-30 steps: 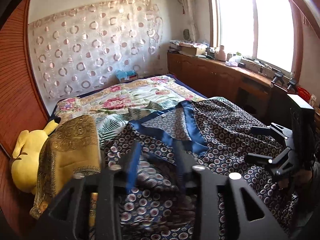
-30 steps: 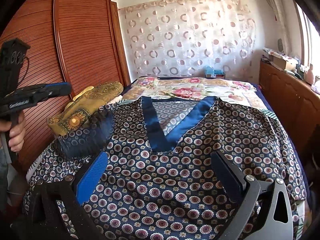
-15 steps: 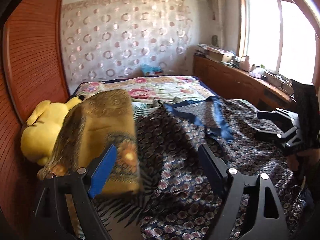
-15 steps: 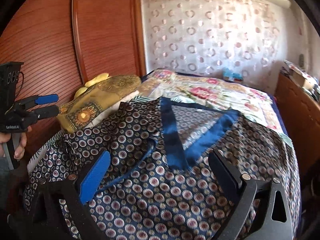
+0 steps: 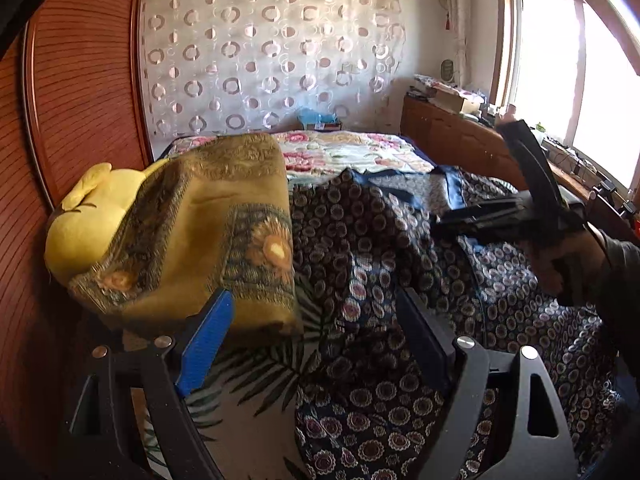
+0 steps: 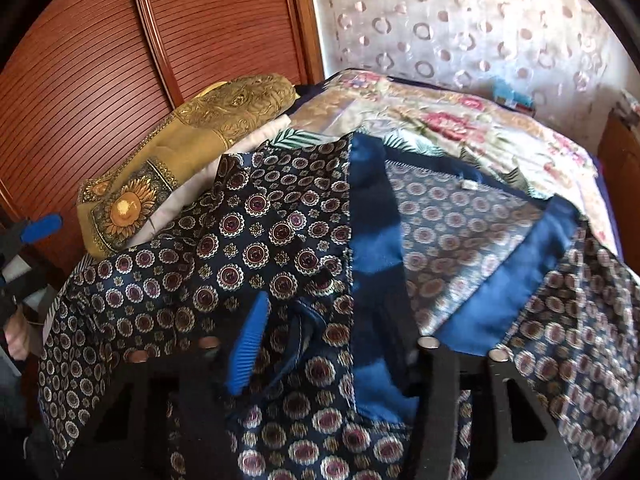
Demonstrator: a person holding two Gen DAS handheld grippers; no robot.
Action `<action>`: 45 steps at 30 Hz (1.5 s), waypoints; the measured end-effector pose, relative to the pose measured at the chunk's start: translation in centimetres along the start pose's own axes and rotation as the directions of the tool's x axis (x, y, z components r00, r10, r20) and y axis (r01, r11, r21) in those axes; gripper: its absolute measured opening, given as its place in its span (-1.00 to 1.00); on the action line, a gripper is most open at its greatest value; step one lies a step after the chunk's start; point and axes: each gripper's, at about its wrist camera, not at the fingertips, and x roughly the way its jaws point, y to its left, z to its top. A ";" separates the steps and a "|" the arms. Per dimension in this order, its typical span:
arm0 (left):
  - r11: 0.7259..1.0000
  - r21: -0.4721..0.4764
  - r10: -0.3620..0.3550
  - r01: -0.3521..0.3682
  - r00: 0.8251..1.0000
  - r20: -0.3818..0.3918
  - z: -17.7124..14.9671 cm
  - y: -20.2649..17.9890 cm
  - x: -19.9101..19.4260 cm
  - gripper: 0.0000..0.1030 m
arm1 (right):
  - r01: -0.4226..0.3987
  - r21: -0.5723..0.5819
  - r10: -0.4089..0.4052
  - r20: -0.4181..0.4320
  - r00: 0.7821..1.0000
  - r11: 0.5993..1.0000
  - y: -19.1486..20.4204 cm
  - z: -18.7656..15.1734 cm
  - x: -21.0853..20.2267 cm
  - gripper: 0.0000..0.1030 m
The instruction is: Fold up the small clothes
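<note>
A navy garment point(image 5: 360, 240) printed with round medallions and edged with a blue V-neck band point(image 6: 372, 248) lies spread on the bed. My left gripper point(image 5: 316, 320) hovers open and wide above the garment's left edge, with nothing held. My right gripper point(image 6: 324, 332) is low over the garment beside the neck band. Its jaws are closing, and a blue-edged fold of fabric point(image 6: 300, 320) lies between the pads, which stand apart from it. In the left wrist view, a hand point(image 5: 560, 264) holds the right gripper point(image 5: 472, 216) over the garment.
A folded yellow sunflower-print cloth point(image 5: 208, 232) rests on a yellow plush toy point(image 5: 80, 220) at the bed's left, against a slatted wooden wardrobe door point(image 6: 120, 60). The floral bedspread point(image 5: 352, 152) shows beyond the garment. A wooden cabinet point(image 5: 452, 140) runs under the window on the right.
My left jaws have widened and that gripper has moved left and down toward the yellow cloth. My right gripper has swung left across the garment to the neck band, and its jaws have narrowed.
</note>
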 end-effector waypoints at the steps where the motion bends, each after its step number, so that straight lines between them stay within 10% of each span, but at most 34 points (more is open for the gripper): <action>1: 1.000 0.001 -0.001 0.001 1.000 -0.007 -0.2 -0.1 0.2 0.63 | -0.013 0.006 0.013 -0.006 1.000 1.000 -0.1 0.2 0.5 -0.28; 6: 1.000 -0.008 -0.013 0.013 1.000 -0.028 -0.9 -0.1 0.9 0.63 | -0.052 -0.004 0.052 -0.004 0.999 0.999 -0.4 0.0 1.0 -0.87; 15: 1.000 0.001 -0.028 0.028 0.999 -0.035 -1.1 -1.0 1.1 0.63 | 0.095 0.044 -0.097 0.041 0.994 0.995 -2.8 -2.0 -2.4 -0.91; 17: 1.000 0.007 -0.030 0.030 0.999 -0.026 -0.5 -1.2 1.1 0.63 | 0.113 0.036 -0.115 0.032 0.993 0.993 -2.8 -2.4 -2.7 -0.85; 21: 0.998 0.034 -0.057 0.057 0.998 -0.019 1.4 -1.6 1.5 0.61 | 0.140 0.030 -0.141 0.052 0.989 0.990 -2.9 -2.9 -4.5 -0.04; 36: 0.991 0.082 -0.090 0.102 0.986 -0.140 8.7 -2.8 8.8 -0.01 | 0.318 0.055 -0.319 0.005 0.948 0.947 -5.4 -11.6 -11.5 -0.02; 45: 0.986 0.088 -0.113 0.142 0.954 -0.276 9.6 -4.4 14.3 -0.02 | 0.312 0.127 -0.314 0.001 0.949 0.942 -6.1 -13.9 -11.0 0.06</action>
